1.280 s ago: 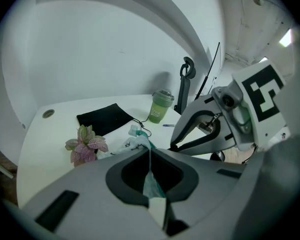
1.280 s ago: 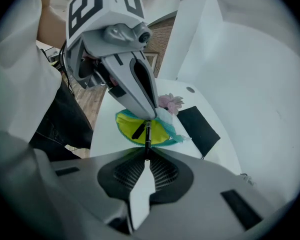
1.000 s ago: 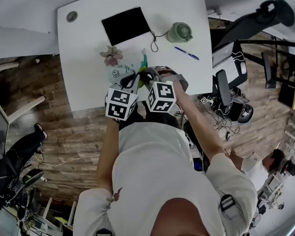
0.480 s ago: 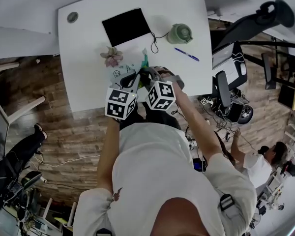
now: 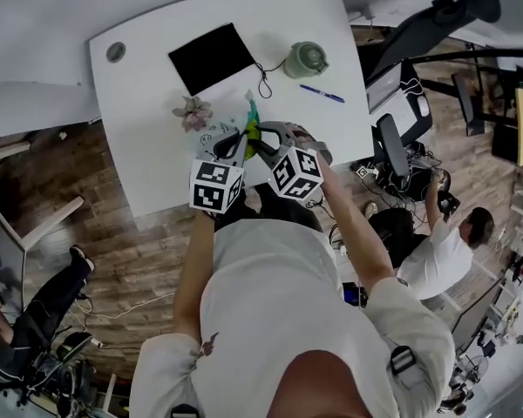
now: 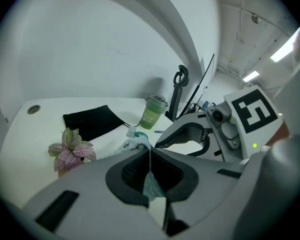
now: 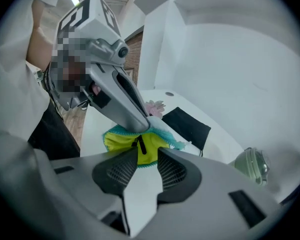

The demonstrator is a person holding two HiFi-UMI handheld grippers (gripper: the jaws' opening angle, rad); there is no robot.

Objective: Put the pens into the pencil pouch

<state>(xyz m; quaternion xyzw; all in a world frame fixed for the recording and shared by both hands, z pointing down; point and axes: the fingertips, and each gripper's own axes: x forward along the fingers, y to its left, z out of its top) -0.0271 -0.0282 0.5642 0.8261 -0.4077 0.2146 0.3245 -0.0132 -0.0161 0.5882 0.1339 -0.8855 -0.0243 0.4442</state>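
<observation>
While left tool point(image 6: 150, 153) pinches it, pouch point(image 5: 252, 113) (teal) half-hidden.

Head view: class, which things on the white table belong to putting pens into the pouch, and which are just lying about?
Belong to the job:
pencil pouch, its edge pinched in the left gripper
blue pen

Just lying about:
black pad with a cord
green cup
pink-leaved plant

pen point(image 5: 322, 93): 1 | pencil pouch point(image 5: 252, 122): 1 | green lidded cup point(image 5: 303, 58): 1 | black flat pad point(image 5: 213, 57): 1 | potted plant point(image 5: 193, 111): 1 | white table point(image 5: 148, 151): 1
</observation>
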